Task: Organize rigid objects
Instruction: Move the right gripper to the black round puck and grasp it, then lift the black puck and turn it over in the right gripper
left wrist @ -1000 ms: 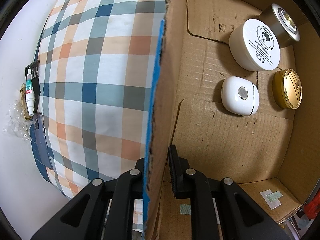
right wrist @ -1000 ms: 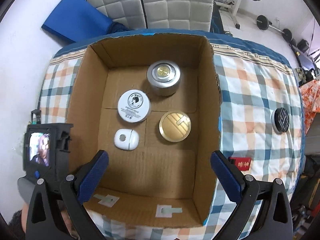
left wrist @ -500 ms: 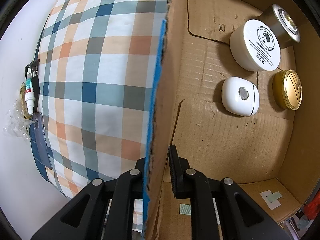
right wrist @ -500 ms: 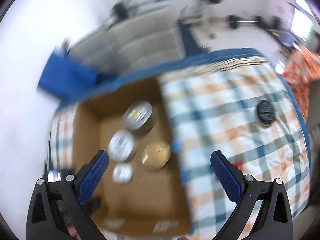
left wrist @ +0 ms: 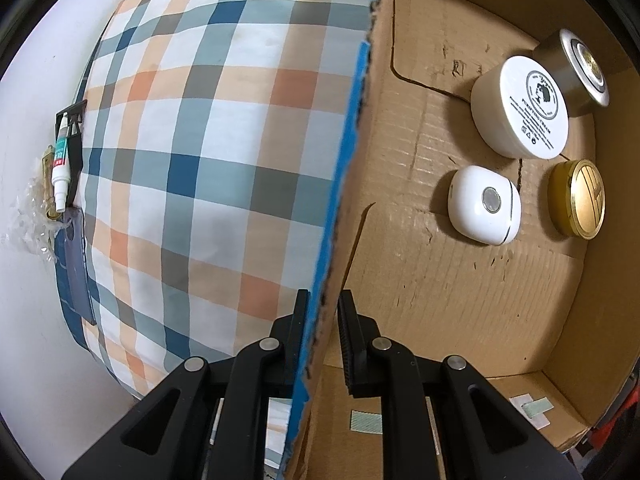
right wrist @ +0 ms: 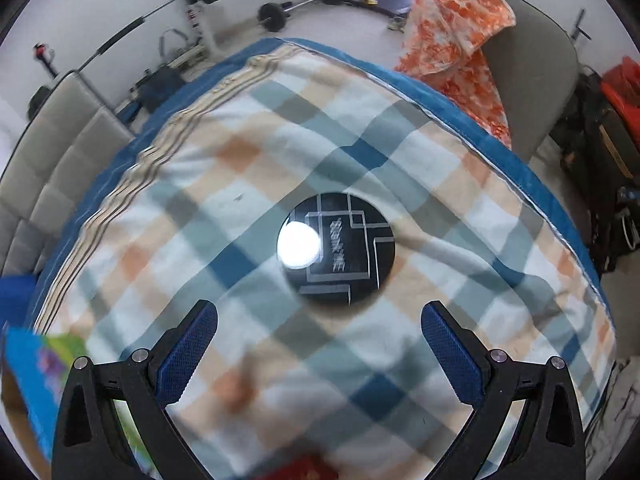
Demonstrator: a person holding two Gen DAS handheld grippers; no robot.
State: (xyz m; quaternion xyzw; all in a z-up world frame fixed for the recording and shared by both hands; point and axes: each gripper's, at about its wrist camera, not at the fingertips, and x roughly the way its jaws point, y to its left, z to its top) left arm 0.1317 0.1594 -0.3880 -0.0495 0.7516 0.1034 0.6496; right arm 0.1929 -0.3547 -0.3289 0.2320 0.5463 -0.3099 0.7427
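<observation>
My left gripper (left wrist: 323, 300) is shut on the blue-edged wall of the cardboard box (left wrist: 460, 292), one finger outside and one inside. On the box floor lie a white cream jar (left wrist: 520, 108), a silver tin (left wrist: 576, 68), a white rounded case (left wrist: 484, 210) and a gold tin (left wrist: 578, 200). In the right wrist view a round black tin (right wrist: 338, 248) with silver line markings lies on the checked cloth (right wrist: 240, 208). My right gripper (right wrist: 319, 320) hangs open just short of it, nothing between its blue pads.
The checked cloth (left wrist: 208, 152) covers the surface beside the box, with a small white bottle (left wrist: 61, 172) at its left edge. A corner of the box (right wrist: 28, 380) shows at lower left. An orange cloth (right wrist: 452, 40) drapes a chair, and barbells (right wrist: 276, 12) lie on the floor behind.
My right gripper swung away from over the box, rightward and lower, and now faces the black tin close up. The left gripper stayed clamped on the box wall.
</observation>
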